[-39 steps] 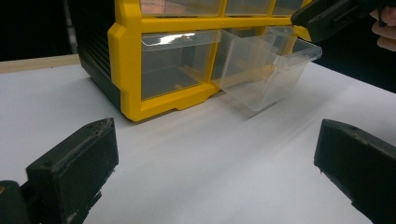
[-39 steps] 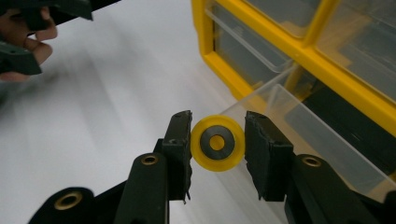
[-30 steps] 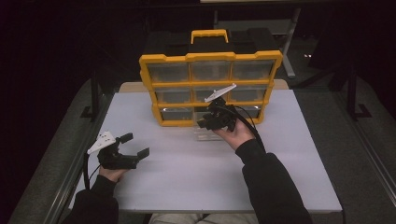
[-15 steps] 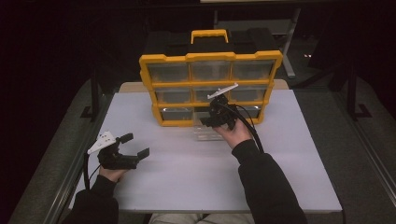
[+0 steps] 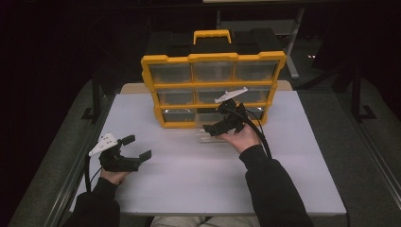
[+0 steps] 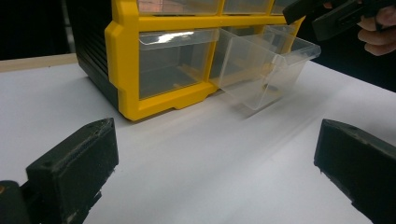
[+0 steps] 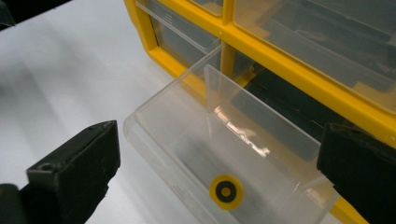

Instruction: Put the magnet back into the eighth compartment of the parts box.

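**Ana:** Where the white table (image 5: 189,189) meets its far edge, what stands there?

**Ben:** A yellow organizer (image 5: 213,90) with clear drawers in three rows and a yellow handle on top. The middle drawer (image 5: 208,133) of the bottom row is pulled out onto the table, still hooked in its slot. It is transparent, with a divider inside and a round yellow-and-black disc (image 7: 225,191) lying on its floor.

**Ana:** And the grippers?

**Ben:** The right gripper (image 5: 218,124) sits just at that drawer's front, held in the person's right hand (image 5: 243,138). Its jaws have just been opening and now stand wide, one on each side of the drawer's front, pressing on nothing.

**Ana:** The left one?

**Ben:** The left gripper (image 5: 137,149) hovers low over the table's near left part, well apart from the organizer. Its jaws are spread wide and hold nothing.
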Motion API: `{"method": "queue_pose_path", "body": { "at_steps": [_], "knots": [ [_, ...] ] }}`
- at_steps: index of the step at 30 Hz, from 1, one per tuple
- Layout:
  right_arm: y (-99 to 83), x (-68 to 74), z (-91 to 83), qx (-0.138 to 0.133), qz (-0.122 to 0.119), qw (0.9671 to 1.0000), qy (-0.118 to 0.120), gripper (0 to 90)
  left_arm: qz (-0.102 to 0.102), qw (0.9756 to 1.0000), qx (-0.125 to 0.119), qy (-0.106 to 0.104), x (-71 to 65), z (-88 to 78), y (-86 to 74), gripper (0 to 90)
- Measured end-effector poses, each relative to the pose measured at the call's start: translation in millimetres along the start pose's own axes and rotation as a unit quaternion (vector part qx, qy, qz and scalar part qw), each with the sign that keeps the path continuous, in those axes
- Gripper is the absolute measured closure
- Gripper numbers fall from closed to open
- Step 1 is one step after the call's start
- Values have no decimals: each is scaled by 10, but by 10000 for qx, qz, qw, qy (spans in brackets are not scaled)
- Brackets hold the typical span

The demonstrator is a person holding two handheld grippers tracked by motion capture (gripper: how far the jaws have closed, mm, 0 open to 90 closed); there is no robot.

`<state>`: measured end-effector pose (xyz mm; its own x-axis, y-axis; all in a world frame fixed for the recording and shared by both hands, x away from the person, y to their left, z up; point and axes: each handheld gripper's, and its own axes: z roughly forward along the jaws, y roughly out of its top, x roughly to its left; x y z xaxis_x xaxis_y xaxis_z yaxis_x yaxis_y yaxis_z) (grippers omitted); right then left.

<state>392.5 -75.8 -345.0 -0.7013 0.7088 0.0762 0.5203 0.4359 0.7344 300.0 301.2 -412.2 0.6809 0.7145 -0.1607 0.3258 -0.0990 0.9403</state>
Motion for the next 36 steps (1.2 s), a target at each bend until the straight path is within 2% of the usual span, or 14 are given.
{"method": "queue_pose_path", "body": {
  "at_steps": [7,13,26,32,36],
  "knots": [
    [-99,-23,-89,-130,95,9998,111,0,5,10000,0,-1,-2,2,-1,0],
    [-152,-34,-139,-93,52,9999,61,0,6,10000,7,-8,-5,7,-2,0],
    [-370,-131,-380,-382,290,9987,142,0,20,10000,21,15,0,-1,-1,0],
    [-484,-146,-500,-570,275,9978,201,0,28,10000,66,24,2,11,-6,0],
    [-570,-148,-566,-585,236,9979,114,0,34,10000,54,26,-2,8,-4,0]
  ]
}}
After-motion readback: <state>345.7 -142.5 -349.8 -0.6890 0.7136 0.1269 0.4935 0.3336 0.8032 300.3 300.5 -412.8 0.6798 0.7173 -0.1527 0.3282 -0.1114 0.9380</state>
